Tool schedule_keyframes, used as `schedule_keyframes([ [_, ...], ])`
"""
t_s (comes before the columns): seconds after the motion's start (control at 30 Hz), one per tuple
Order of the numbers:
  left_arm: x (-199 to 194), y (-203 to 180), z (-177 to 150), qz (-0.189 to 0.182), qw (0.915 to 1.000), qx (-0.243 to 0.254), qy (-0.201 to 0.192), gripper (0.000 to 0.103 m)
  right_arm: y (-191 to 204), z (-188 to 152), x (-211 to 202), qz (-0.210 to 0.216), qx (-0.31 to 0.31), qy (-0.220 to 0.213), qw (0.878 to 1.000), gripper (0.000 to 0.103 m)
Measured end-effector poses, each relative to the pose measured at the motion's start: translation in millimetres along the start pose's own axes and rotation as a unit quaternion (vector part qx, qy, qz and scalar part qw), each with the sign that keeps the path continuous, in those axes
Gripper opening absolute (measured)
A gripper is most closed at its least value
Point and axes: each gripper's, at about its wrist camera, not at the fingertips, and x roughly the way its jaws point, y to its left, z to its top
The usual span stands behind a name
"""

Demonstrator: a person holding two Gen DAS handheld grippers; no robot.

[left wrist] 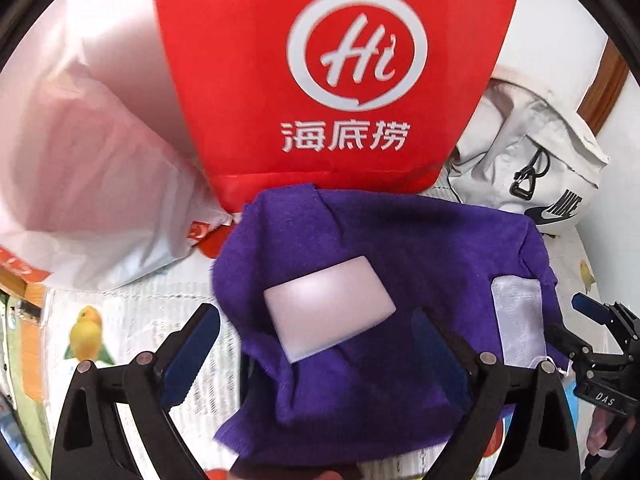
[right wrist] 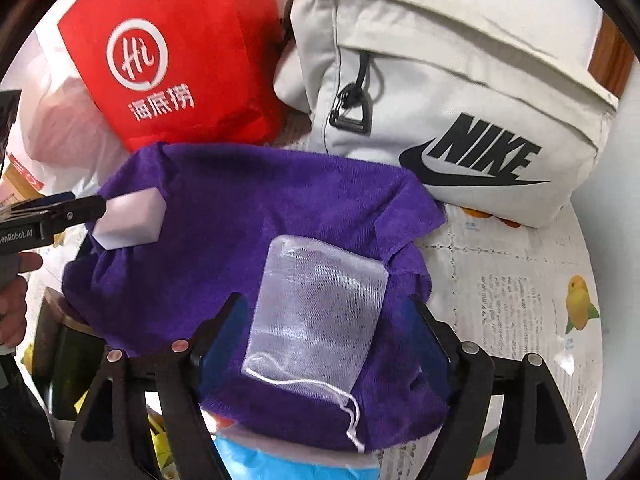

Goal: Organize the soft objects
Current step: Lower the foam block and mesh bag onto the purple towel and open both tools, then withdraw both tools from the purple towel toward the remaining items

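Note:
A purple towel (left wrist: 400, 248) lies rumpled on the table; it also shows in the right wrist view (right wrist: 248, 208). A white sponge block (left wrist: 328, 312) rests on it between the open fingers of my left gripper (left wrist: 316, 344). In the right wrist view the sponge (right wrist: 132, 220) sits at the left gripper's tip (right wrist: 86, 208), with no visible grip. A white mesh drawstring pouch (right wrist: 316, 312) lies on the towel between the open fingers of my right gripper (right wrist: 324, 340); it also shows in the left wrist view (left wrist: 520, 320).
A red paper bag (left wrist: 332, 72) stands behind the towel, a white plastic bag (left wrist: 80, 184) to its left. A grey Nike bag (right wrist: 460, 100) sits at the back right. A fruit-print tablecloth (right wrist: 520, 292) covers the table. Something blue (right wrist: 280, 464) lies under the towel's near edge.

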Motion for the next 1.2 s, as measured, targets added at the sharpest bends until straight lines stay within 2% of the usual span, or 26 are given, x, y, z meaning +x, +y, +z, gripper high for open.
schedule_keyframes([
  [0.17, -30.7, 3.3, -12.7, 0.025, 0.9996, 0.011, -0.005, 0.096, -0.4, -10.2, -32.1, 0.006, 0.009, -0.023, 1.000, 0.078],
  [0.4, -89.4, 3.4, -50.8, 0.003, 0.9990, 0.018, -0.041, 0.096, 19.2, -44.3, -88.8, 0.023, -0.005, -0.066, 0.998, 0.079],
  [0.53, -124.3, -11.5, -84.2, 0.007, 0.9962, 0.047, -0.073, 0.096, 27.1, -71.4, -116.5, 0.038, -0.004, -0.072, 0.997, 0.079],
  [0.63, -142.7, -16.9, -106.9, -0.013, 0.9965, 0.038, -0.073, 0.096, 29.7, -98.7, -137.8, 0.046, 0.001, -0.079, 0.996, 0.079],
  [0.8, -151.1, -19.3, -146.4, -0.046, 0.9978, 0.006, -0.048, 0.096, 28.9, -139.2, -157.3, 0.067, 0.011, -0.076, 0.995, 0.079],
  [0.93, -147.7, -27.7, -181.5, -0.043, 0.9986, 0.006, -0.031, 0.096, 27.0, -174.4, -163.5, 0.068, 0.018, -0.065, 0.995, 0.079],
  [1.2, -130.7, -43.8, -228.5, -0.041, 0.9985, 0.007, -0.037, 0.096, 18.8, -230.6, -161.7, 0.080, 0.038, -0.055, 0.995, 0.079],
])
